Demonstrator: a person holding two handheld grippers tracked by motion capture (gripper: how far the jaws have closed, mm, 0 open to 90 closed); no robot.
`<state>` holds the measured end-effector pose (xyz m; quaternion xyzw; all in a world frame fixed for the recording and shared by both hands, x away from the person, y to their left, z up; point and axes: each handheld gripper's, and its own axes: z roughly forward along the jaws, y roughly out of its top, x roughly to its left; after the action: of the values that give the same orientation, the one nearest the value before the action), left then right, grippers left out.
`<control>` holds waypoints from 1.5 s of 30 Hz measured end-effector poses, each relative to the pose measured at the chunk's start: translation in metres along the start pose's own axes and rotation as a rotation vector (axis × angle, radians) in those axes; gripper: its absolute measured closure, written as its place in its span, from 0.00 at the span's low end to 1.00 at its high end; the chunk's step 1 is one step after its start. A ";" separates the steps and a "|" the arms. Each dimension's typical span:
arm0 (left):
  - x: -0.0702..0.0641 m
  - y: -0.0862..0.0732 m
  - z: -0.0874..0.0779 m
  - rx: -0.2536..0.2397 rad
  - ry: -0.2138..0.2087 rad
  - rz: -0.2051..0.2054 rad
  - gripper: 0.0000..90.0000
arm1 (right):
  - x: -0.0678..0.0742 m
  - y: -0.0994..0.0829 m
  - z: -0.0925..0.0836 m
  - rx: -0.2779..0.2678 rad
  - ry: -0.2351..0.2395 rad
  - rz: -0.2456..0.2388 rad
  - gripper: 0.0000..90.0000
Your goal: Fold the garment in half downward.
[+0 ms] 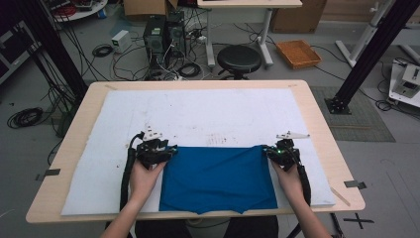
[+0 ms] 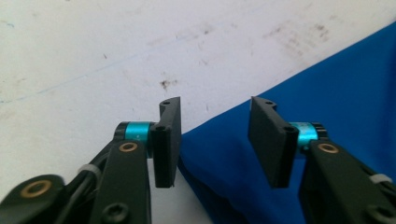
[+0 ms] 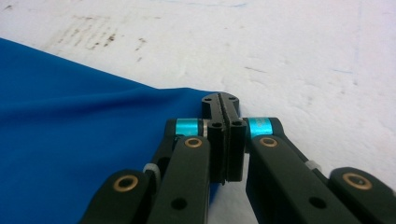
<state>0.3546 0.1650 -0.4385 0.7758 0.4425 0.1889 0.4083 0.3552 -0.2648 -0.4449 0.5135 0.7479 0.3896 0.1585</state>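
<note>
Seemingly a folding job, caught at the pick-up of the far edge. Blue cloth [image 1: 218, 178] spread flat on the white mat [image 1: 198, 114] that covers the worktop [image 1: 324, 148], at the near side, its near hem hanging just past the mat's front edge. Already doubled over, judging by the neat rectangle.

Left hand-held gripper [image 1: 170, 151] set at the cloth's far left corner, jaws apart, the corner lying between and below them in the left gripper view, neither pad pressing on it. Right hand-held gripper [image 1: 271, 150] at the far right corner, jaws pressed together; in the right gripper view, soft creases running in toward the closed tips, so most likely clamped on a pinch of that corner, though the very edge sits hidden behind the black plates.

Next, by the look of it: closing the left jaws on their corner, low enough to catch the fabric and not just skim the mat. Then lifting both corners together, level and at equal pace, and carrying them toward the near hem. Worth watching: a one-sided grip would drag the cloth askew.
</note>
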 end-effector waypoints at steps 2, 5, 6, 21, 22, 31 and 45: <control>0.000 -0.001 0.004 0.018 0.010 0.005 0.63 | -0.004 -0.001 -0.003 -0.010 -0.009 0.001 1.00; 0.001 -0.003 0.006 0.028 0.023 -0.007 0.64 | -0.009 -0.003 -0.007 -0.012 -0.021 0.011 1.00; 0.001 -0.004 0.005 0.027 0.021 -0.015 0.64 | -0.010 -0.003 -0.008 -0.016 -0.015 0.019 1.00; 0.004 -0.007 0.009 0.034 0.038 -0.027 0.65 | -0.001 0.002 0.005 -0.013 0.002 0.017 1.00; 0.004 -0.008 0.008 0.036 0.039 -0.024 0.66 | -0.002 0.002 0.004 -0.014 -0.004 0.014 1.00; 0.004 -0.009 0.008 0.027 0.043 -0.031 0.67 | -0.017 -0.002 -0.008 -0.048 0.005 0.096 0.95; 0.004 -0.009 0.009 0.026 0.043 -0.036 0.67 | 0.000 0.000 0.006 0.009 0.009 0.040 1.00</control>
<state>0.3575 0.1666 -0.4512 0.7686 0.4675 0.1926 0.3920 0.3590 -0.2619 -0.4487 0.5275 0.7399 0.3916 0.1451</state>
